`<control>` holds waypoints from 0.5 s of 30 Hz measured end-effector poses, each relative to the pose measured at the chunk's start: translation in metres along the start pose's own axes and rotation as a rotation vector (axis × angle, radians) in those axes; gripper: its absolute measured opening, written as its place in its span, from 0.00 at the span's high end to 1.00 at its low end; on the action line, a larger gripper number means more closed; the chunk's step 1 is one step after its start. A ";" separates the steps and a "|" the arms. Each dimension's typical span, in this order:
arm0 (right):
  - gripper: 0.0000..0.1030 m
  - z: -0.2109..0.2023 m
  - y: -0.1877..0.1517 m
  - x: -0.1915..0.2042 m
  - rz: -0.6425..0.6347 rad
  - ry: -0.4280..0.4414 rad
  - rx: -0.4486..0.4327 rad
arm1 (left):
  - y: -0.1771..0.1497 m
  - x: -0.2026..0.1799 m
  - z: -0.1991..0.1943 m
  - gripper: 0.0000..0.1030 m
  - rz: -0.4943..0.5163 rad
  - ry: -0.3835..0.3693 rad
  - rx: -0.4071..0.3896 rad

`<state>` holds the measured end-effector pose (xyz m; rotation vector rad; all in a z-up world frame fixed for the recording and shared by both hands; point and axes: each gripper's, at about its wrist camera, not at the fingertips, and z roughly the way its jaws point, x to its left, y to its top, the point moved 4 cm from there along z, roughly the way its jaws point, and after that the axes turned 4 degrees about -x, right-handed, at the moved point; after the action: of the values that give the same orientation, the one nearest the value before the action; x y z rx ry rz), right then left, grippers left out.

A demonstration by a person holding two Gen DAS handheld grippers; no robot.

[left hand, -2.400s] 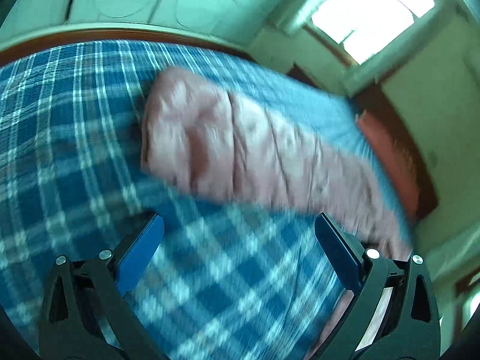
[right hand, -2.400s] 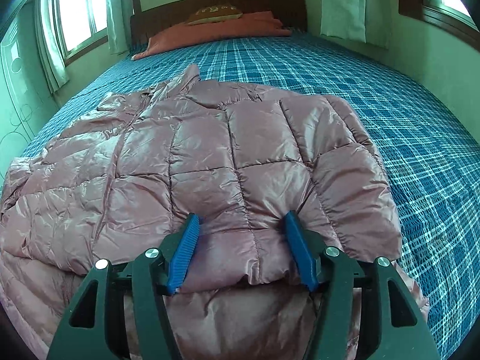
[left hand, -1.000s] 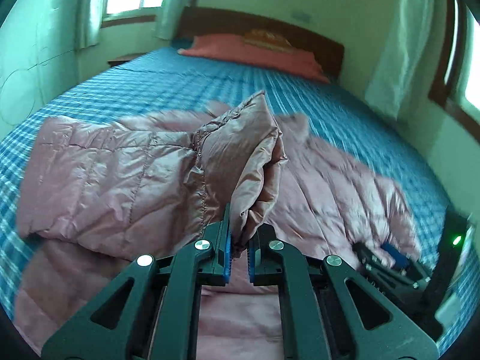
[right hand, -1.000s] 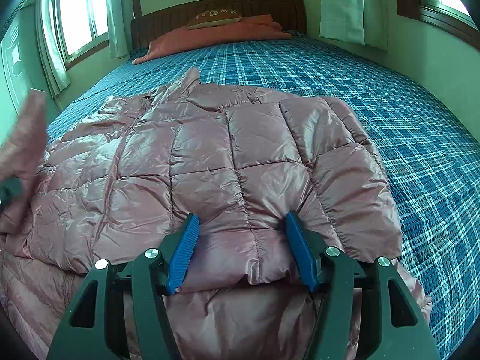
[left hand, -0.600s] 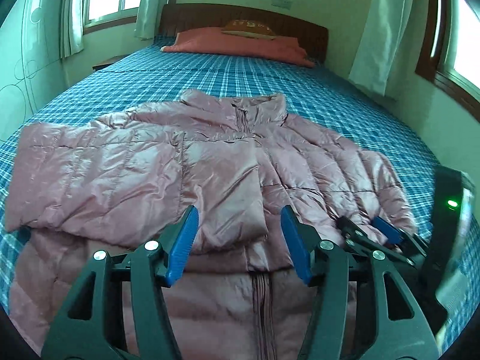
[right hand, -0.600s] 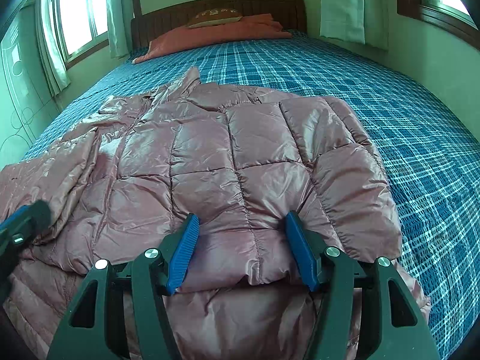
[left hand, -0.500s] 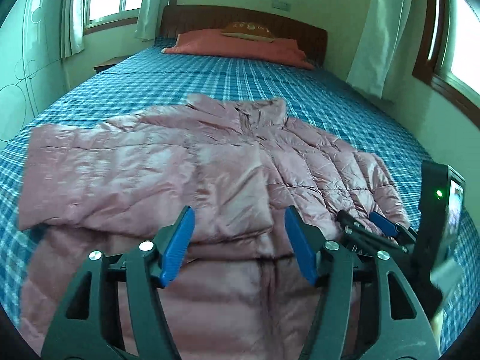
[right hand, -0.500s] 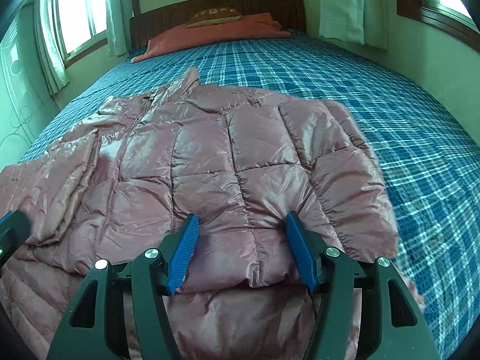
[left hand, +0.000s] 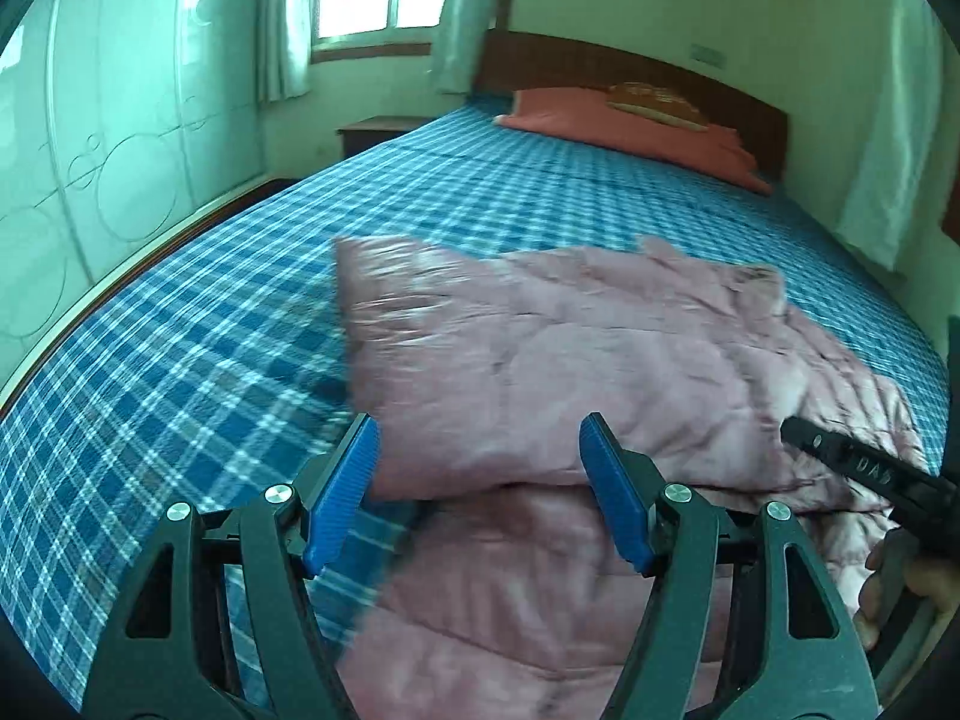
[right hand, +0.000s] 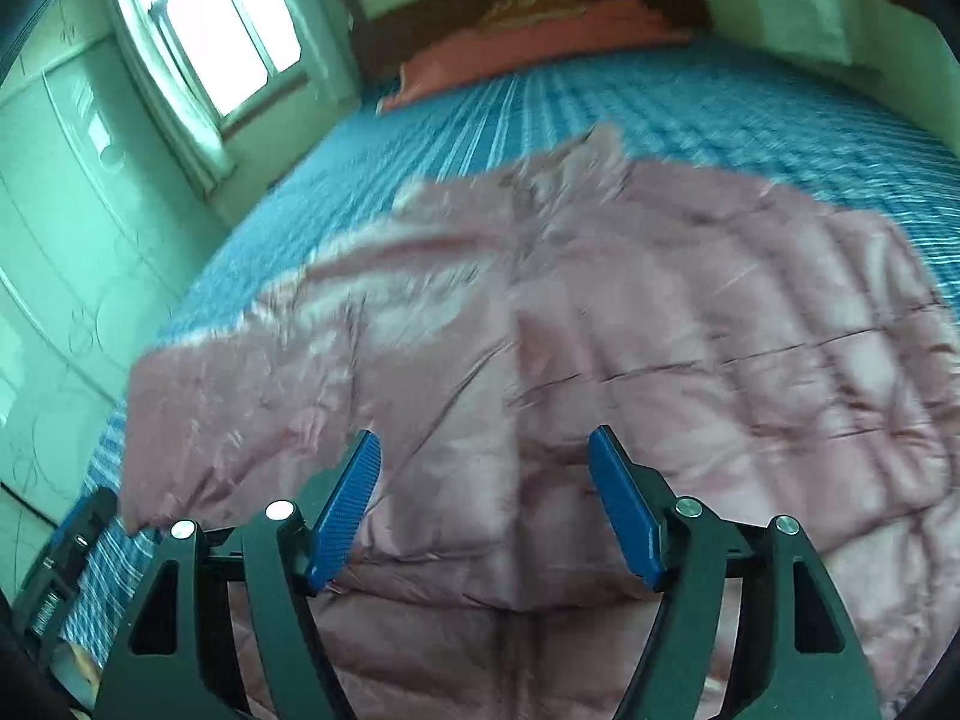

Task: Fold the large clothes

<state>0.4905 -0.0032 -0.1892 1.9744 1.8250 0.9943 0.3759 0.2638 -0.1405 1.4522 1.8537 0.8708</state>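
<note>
A pink quilted puffer jacket (left hand: 576, 372) lies on the blue plaid bed, with both sleeves folded in across its body. My left gripper (left hand: 480, 501) is open and empty, low over the jacket's left edge where the folded sleeve ends. My right gripper (right hand: 483, 504) is open and empty over the jacket (right hand: 600, 330), near the middle above the zip. The right gripper's black body also shows in the left wrist view (left hand: 864, 468), and the left gripper shows at the lower left of the right wrist view (right hand: 72, 546). Both views are blurred.
The blue plaid bed cover (left hand: 240, 312) stretches to the left of the jacket. Red pillows (left hand: 630, 120) lie against the dark wooden headboard (left hand: 600, 66). A wardrobe (left hand: 90, 120) stands along the left, and a nightstand (left hand: 378, 132) sits under the window.
My left gripper let go of the left sleeve after laying it across the jacket, opened, and swung left. My right gripper has now moved left toward the jacket's middle, staying open.
</note>
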 end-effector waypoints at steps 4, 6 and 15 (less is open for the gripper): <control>0.92 -0.006 0.007 0.004 0.000 0.031 -0.031 | 0.002 0.013 -0.003 0.33 -0.014 0.014 -0.002; 0.93 -0.023 0.015 -0.004 0.006 0.021 -0.081 | 0.004 0.014 -0.005 0.33 -0.010 0.019 -0.009; 0.93 -0.061 0.034 -0.100 -0.013 -0.179 -0.143 | 0.011 -0.009 0.006 0.32 0.028 -0.001 0.001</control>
<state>0.4807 -0.1199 -0.1530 1.8972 1.6233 0.8870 0.3884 0.2581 -0.1343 1.4819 1.8377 0.8827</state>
